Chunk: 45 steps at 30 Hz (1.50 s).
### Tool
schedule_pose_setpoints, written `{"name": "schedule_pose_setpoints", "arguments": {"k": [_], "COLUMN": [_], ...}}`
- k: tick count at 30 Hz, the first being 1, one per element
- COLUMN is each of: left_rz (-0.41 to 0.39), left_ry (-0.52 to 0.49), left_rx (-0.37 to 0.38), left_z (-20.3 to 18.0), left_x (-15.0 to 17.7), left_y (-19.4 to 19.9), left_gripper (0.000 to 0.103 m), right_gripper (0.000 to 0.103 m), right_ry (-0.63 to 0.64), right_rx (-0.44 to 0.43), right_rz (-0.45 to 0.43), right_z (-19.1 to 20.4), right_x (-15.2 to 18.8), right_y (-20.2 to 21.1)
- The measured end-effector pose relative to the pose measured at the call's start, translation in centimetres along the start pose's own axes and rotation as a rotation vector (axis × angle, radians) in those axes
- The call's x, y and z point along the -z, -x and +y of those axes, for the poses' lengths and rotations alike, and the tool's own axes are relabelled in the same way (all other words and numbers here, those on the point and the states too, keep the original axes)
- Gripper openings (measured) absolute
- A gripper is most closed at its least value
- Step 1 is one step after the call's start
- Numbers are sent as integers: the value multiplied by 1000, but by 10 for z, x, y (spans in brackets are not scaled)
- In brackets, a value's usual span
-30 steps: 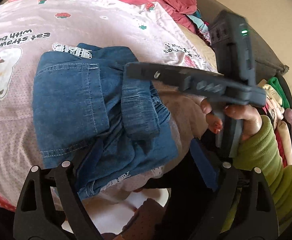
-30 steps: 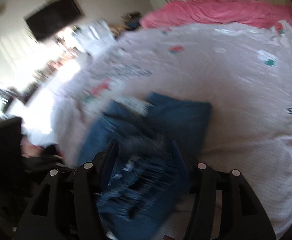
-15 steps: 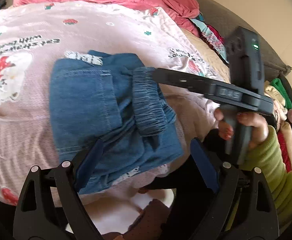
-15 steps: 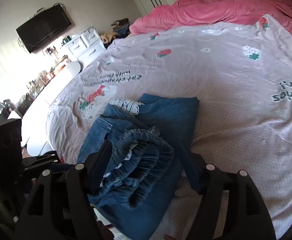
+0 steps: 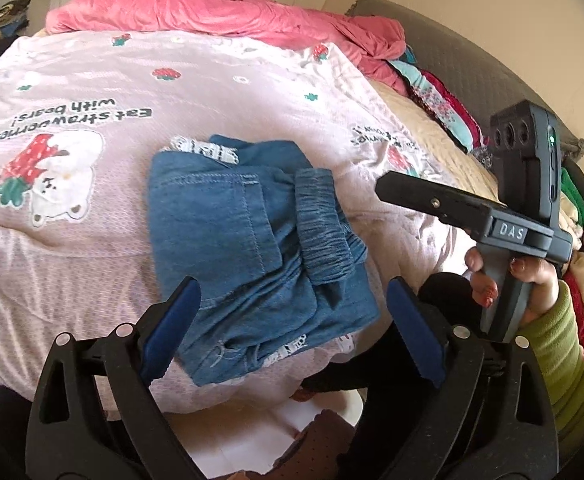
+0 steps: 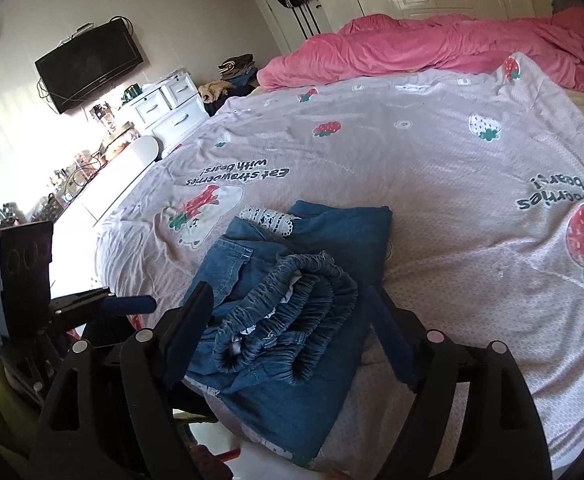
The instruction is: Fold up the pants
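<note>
Your right wrist view is washed out by daylight glare at nine o'clock, over the white drawer chest (image 6: 164, 104). Both views are sharp and free of blur, with strong fisheye bending and dark corners. The pink strawberry-print bedsheet (image 5: 220, 92) is evenly lit, with soft shadows.
</note>
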State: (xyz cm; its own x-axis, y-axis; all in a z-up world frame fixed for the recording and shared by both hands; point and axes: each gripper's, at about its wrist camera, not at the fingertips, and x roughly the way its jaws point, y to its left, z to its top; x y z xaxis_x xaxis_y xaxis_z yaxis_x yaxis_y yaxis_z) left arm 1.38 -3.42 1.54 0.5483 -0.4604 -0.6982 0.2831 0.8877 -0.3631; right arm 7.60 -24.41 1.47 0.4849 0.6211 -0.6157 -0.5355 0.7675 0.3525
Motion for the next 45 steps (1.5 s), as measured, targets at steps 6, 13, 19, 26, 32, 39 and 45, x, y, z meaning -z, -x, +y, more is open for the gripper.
{"name": "schedule_pose_setpoints", "arguments": {"k": [6,13,19,26,32,39,45], "left_rz": [-32,-69,-88,-12,83,112,102], "left_ry": [24,75,123,135,63,78,52], "left_rx": [-19,-73,-129,-120,-117,-94,-106], "left_z": [13,40,69,86,76,86,87], "left_x": [-1,-2,-6,-36,-57,-45,-47], "left_y": [13,26,33,-3,-51,-81,-82], "left_gripper": [89,91,91,89,75,69,68], "right_gripper": [89,89,89,89,86,60,44], "right_ry": [1,7,95,298,448,613,696], "right_rx": [39,89,90,85,102,180,192], "right_rz": [-25,-59,-17,92,130,159,181], "right_z": [4,9,32,87,121,138,143], "right_x": [1,1,18,61,78,78,76], "right_y": [10,26,26,4,-21,-58,-87]}}
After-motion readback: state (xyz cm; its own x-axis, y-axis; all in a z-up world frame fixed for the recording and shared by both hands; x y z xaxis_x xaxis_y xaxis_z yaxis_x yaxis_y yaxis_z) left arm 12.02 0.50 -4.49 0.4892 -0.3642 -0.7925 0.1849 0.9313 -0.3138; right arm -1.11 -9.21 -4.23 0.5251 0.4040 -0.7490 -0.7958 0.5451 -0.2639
